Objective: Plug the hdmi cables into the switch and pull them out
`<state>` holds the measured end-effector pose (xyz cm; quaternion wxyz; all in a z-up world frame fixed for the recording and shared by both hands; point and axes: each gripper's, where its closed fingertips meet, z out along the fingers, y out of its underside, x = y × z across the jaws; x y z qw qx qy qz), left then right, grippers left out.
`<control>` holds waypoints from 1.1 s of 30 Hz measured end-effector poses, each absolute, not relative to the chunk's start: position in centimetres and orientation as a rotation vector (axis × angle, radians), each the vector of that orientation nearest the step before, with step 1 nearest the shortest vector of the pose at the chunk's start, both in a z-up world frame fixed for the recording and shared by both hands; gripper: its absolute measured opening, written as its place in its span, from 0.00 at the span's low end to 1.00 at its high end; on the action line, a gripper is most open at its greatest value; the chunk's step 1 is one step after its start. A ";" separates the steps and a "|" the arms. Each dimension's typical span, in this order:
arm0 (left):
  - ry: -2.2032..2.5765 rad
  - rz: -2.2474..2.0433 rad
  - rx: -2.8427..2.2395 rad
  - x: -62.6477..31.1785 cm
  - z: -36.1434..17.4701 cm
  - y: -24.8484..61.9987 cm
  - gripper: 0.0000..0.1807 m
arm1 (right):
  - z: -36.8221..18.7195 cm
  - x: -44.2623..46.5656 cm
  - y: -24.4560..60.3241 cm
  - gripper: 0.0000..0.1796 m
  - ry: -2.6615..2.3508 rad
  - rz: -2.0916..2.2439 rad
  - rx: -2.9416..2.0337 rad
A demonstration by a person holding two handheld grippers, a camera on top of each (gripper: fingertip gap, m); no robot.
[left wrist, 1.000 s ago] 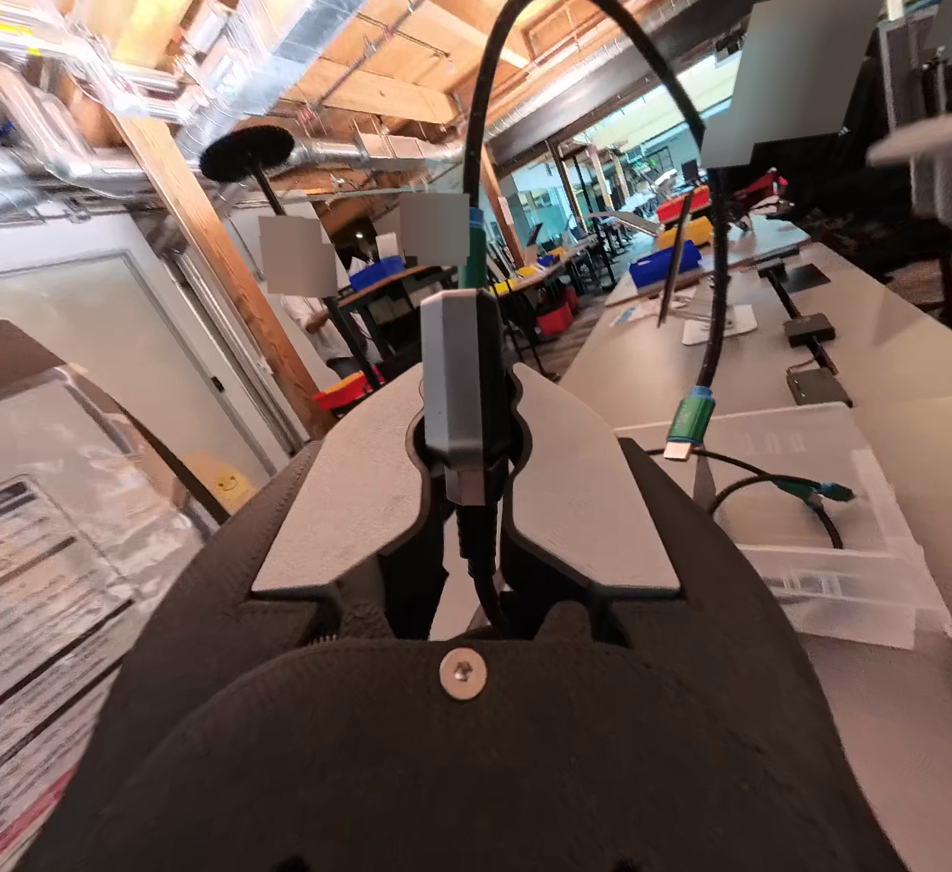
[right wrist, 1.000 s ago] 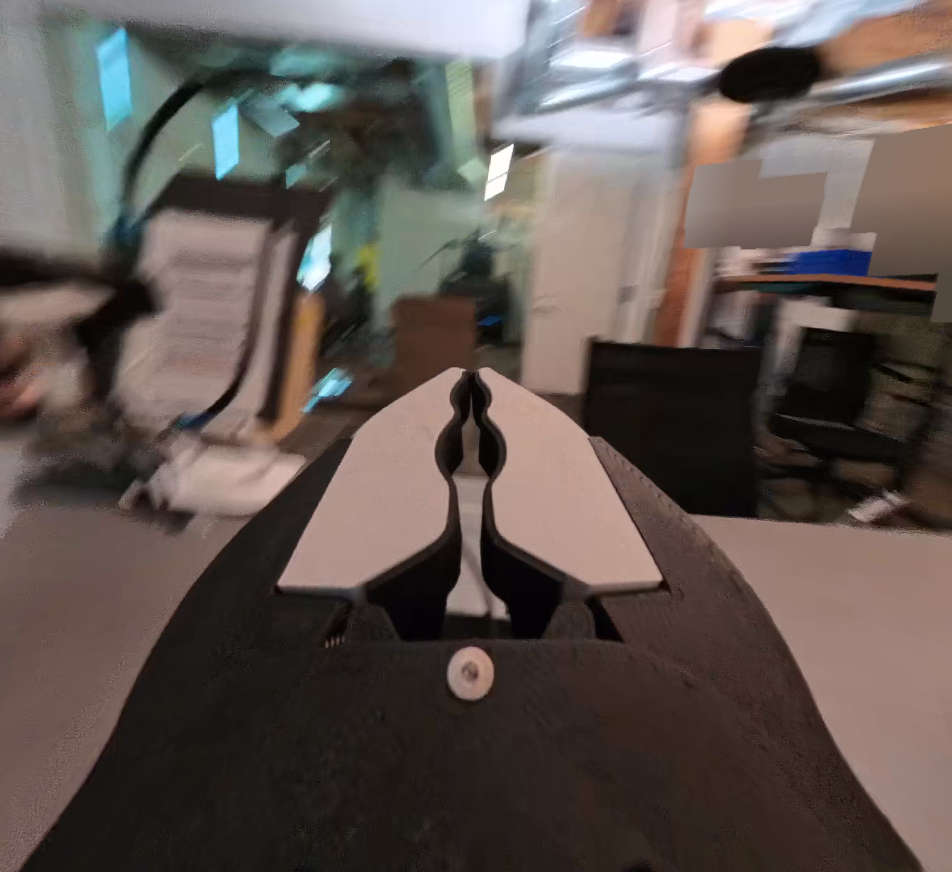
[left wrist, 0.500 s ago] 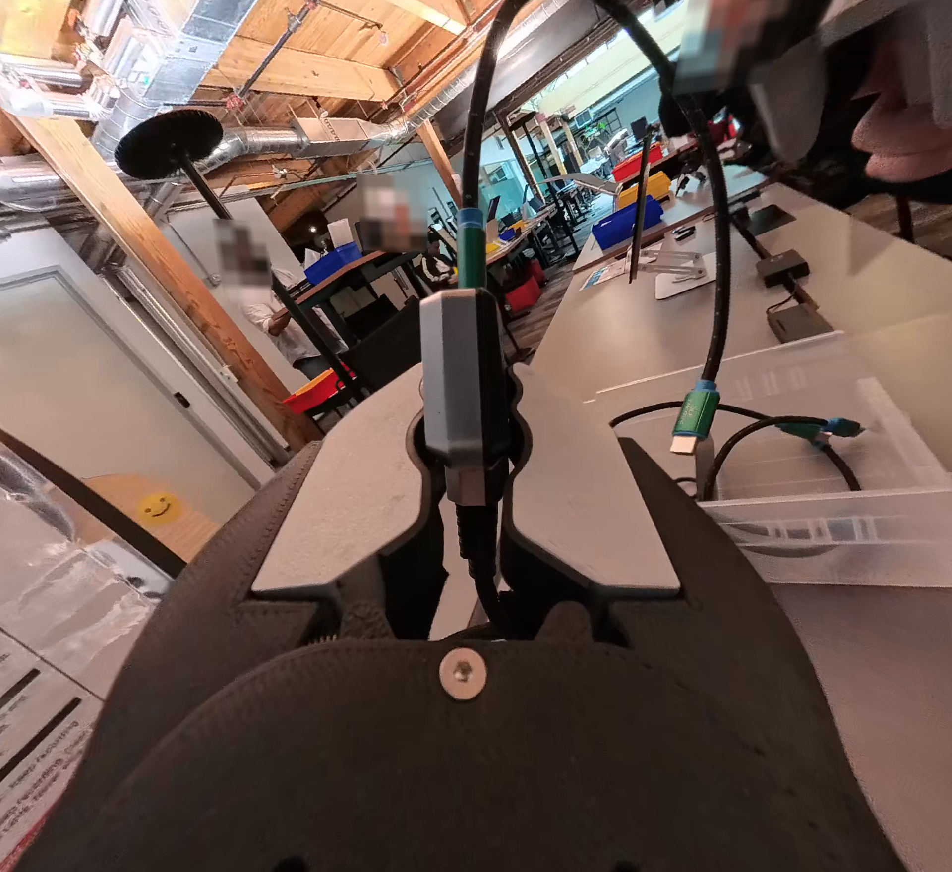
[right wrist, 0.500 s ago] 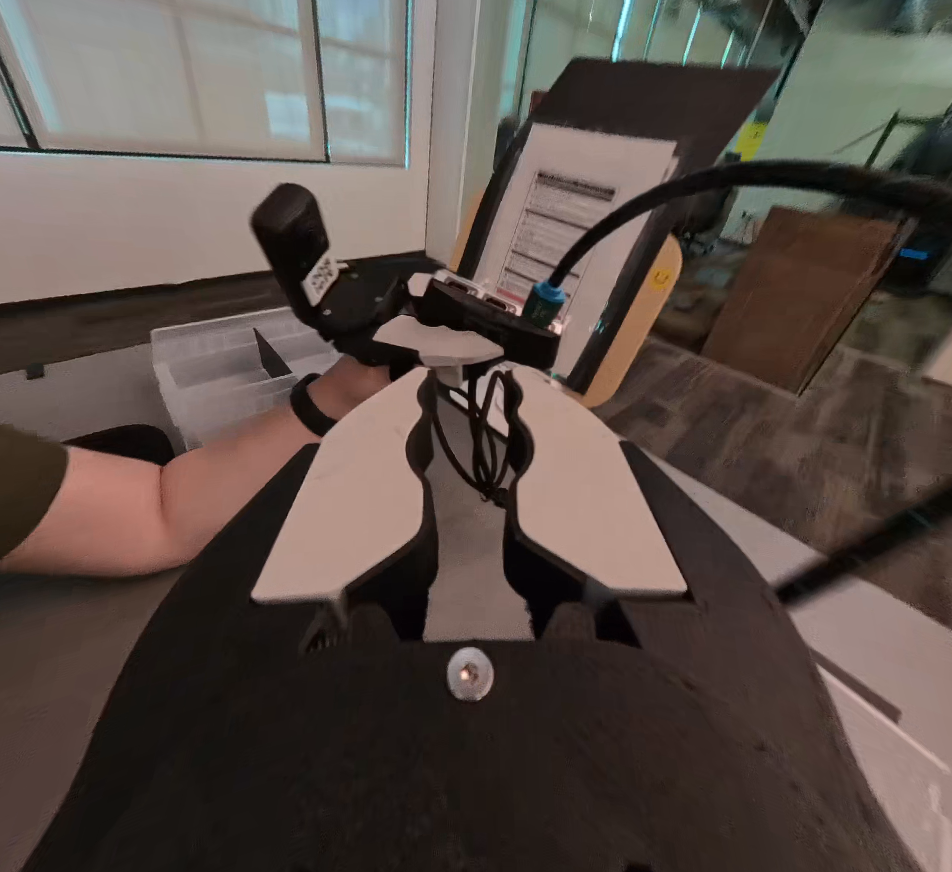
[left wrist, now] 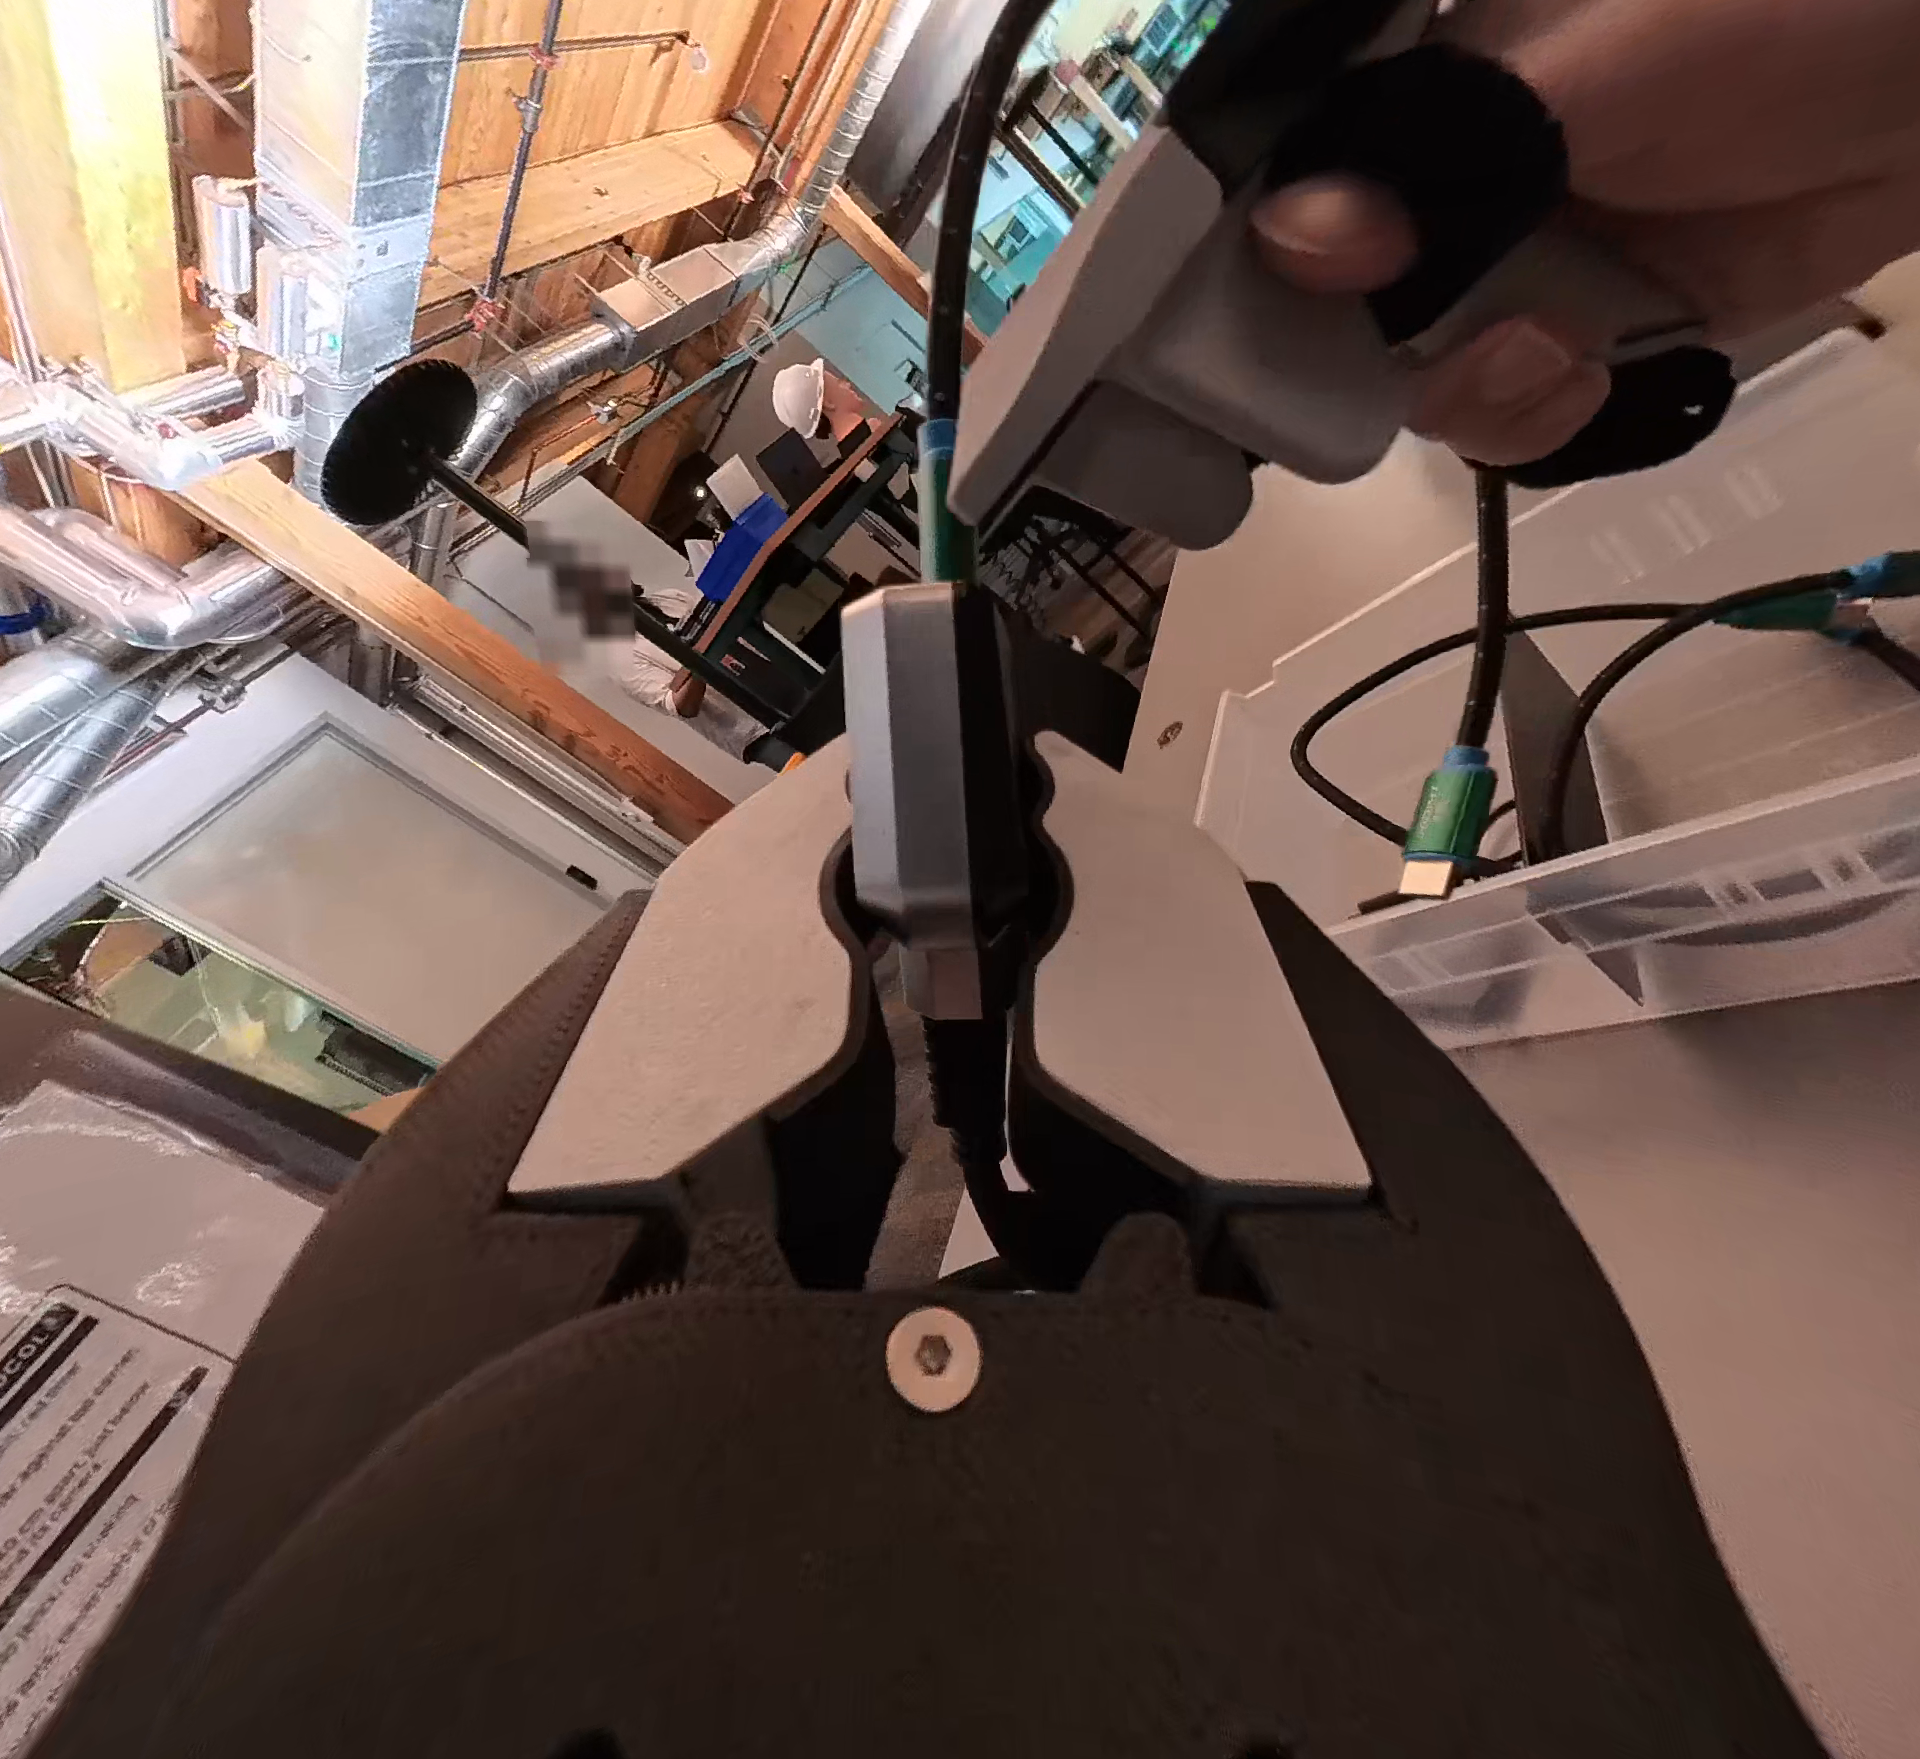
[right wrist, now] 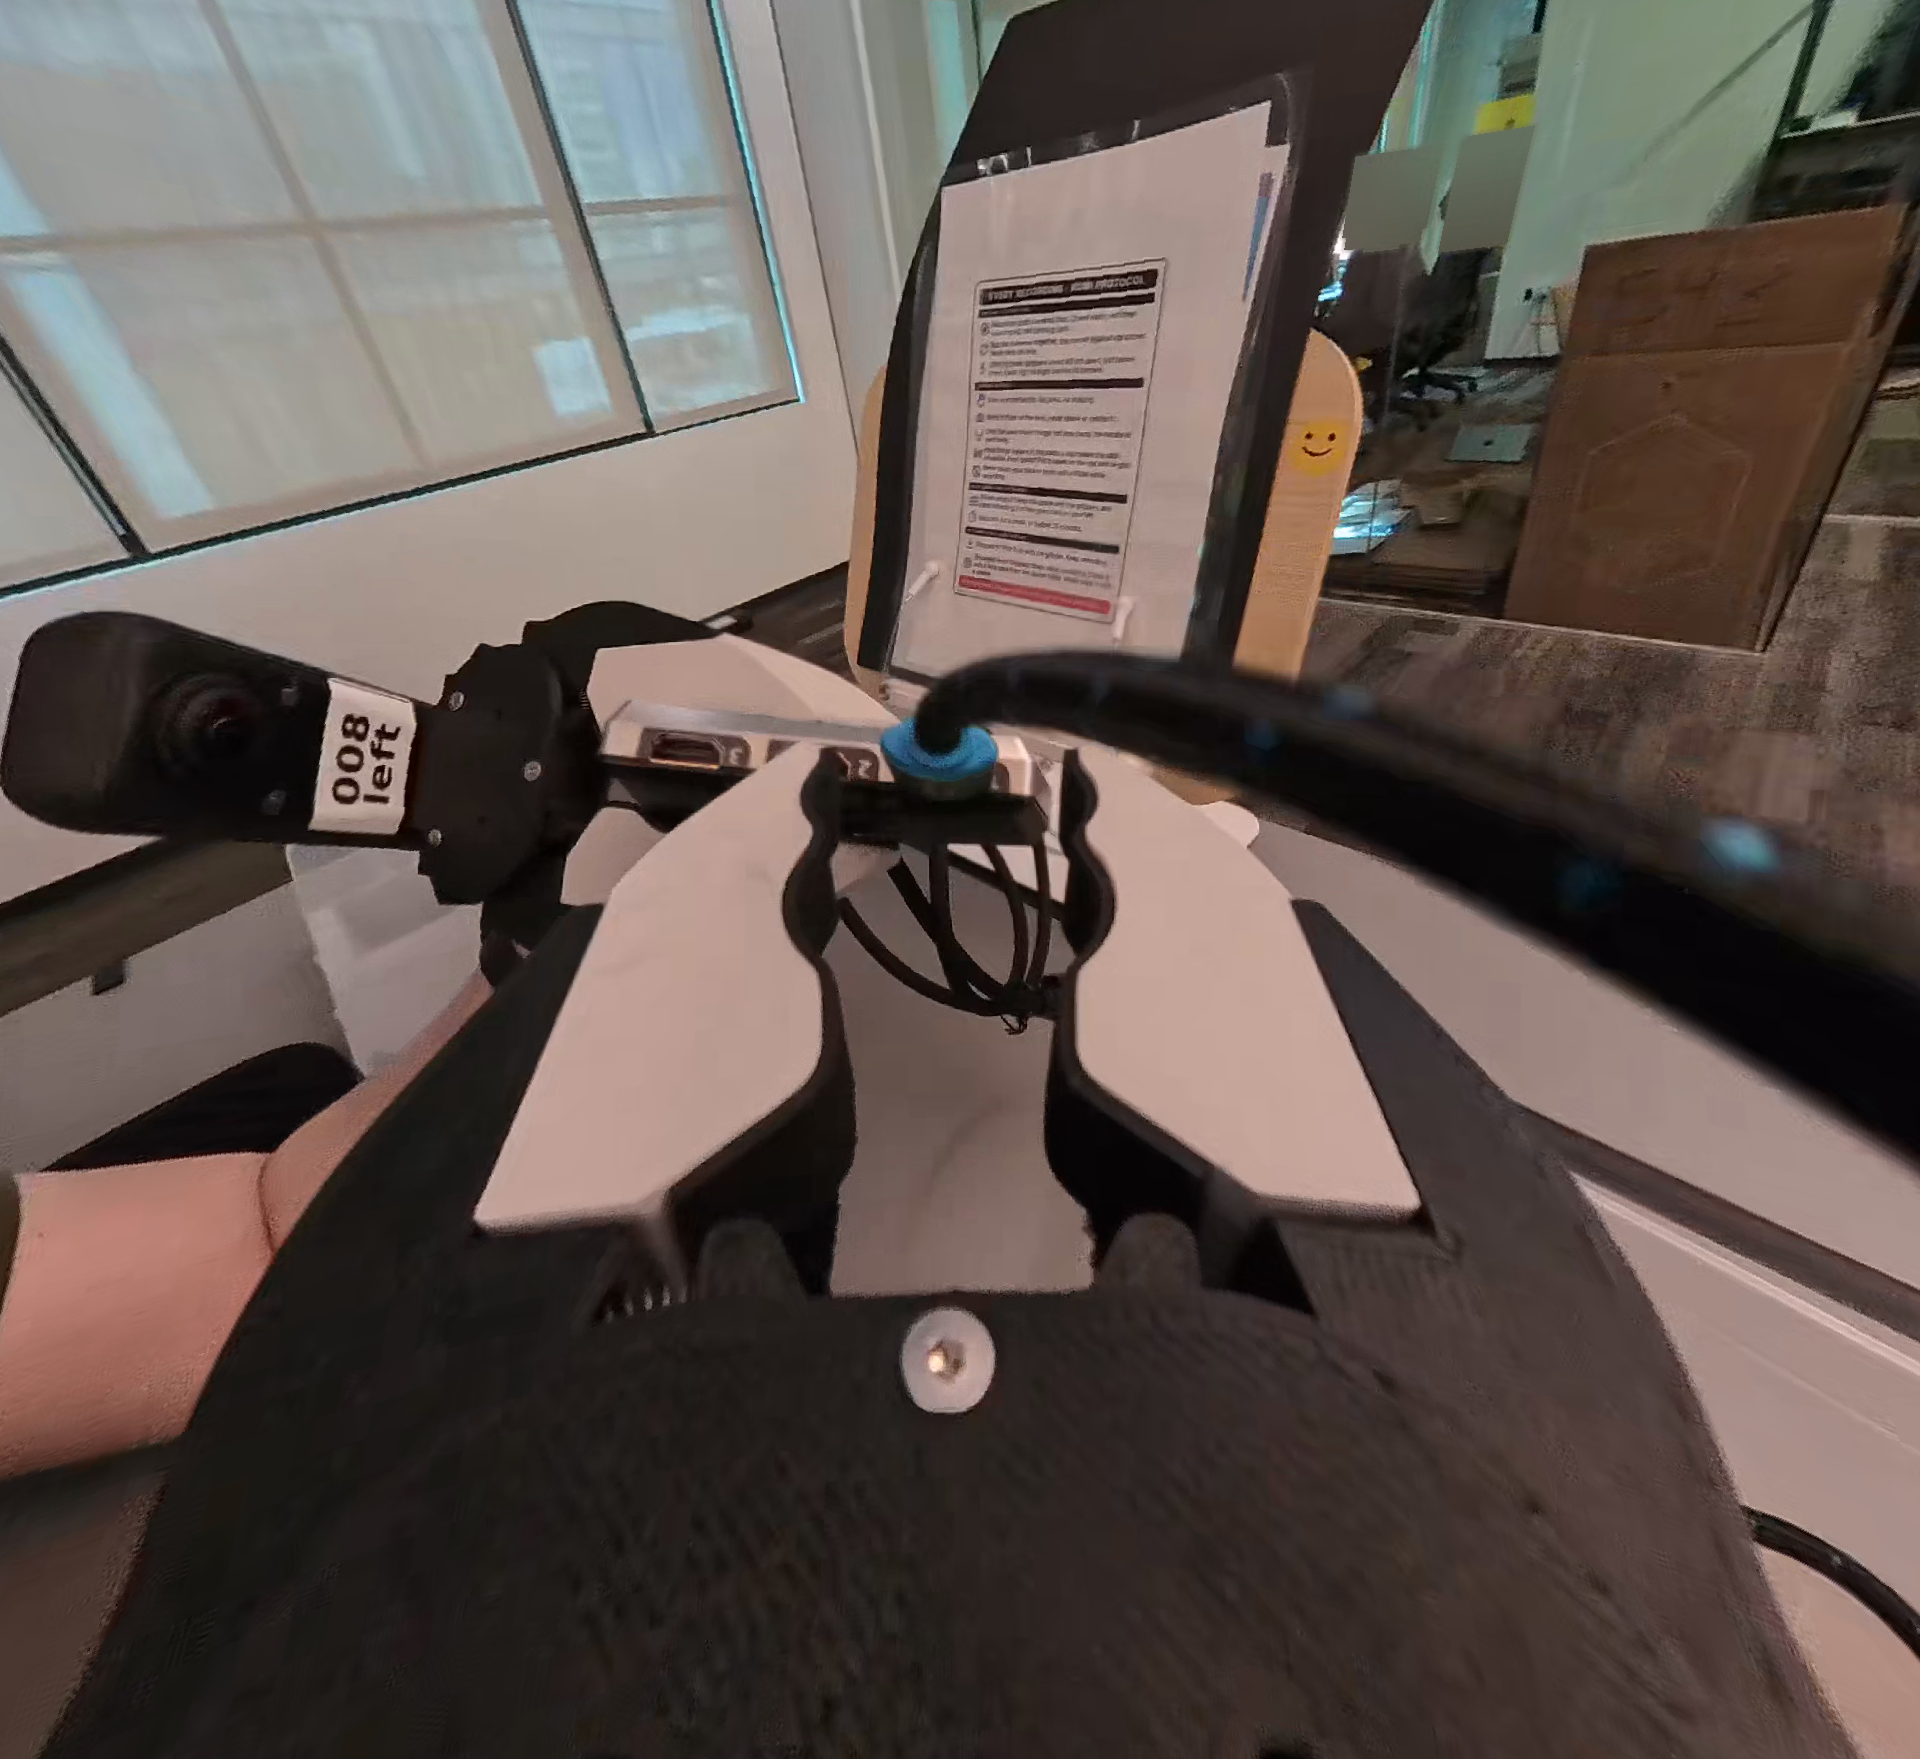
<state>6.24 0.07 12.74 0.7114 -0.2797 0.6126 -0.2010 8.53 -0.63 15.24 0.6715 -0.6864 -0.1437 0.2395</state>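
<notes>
My left gripper (left wrist: 935, 774) is shut on the grey HDMI switch (left wrist: 904, 753) and holds it upright in the air. A green HDMI plug (left wrist: 948, 514) with a blue collar sits in the switch's top port. Its black cable (left wrist: 966, 151) arcs over to a loose green plug (left wrist: 1439, 826) that hangs by the bin. My right gripper (right wrist: 940, 784) is open, with its jaws on either side of the inserted plug's blue collar (right wrist: 935, 759) at the switch (right wrist: 727, 748). It also shows in the left wrist view (left wrist: 1101, 379), just above the switch, held by a hand.
A clear plastic bin (left wrist: 1714, 868) on the white table holds more black cables with green plugs. A black stand with a printed sheet (right wrist: 1081, 421) rises behind the switch. Brown cardboard (right wrist: 1704, 431) leans at the far right. The left gripper's camera (right wrist: 197, 722) juts out at the left.
My right gripper has swung over to the left gripper, opened, and now straddles the inserted plug. The left gripper has tilted with the switch still in it.
</notes>
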 end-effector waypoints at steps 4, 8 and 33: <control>1.388 -0.409 -0.613 6.8 12.1 -0.3 0.12 | 14.5 8.8 -0.7 0.12 -0.360 0.558 -1.581; 1.400 -0.366 -0.601 7.0 11.9 -0.3 0.12 | 14.2 9.0 -0.7 0.12 -0.360 0.574 -1.593; 1.351 -0.188 -0.518 8.5 11.0 -0.2 0.14 | 12.2 10.0 -0.8 0.12 -0.417 0.486 -1.707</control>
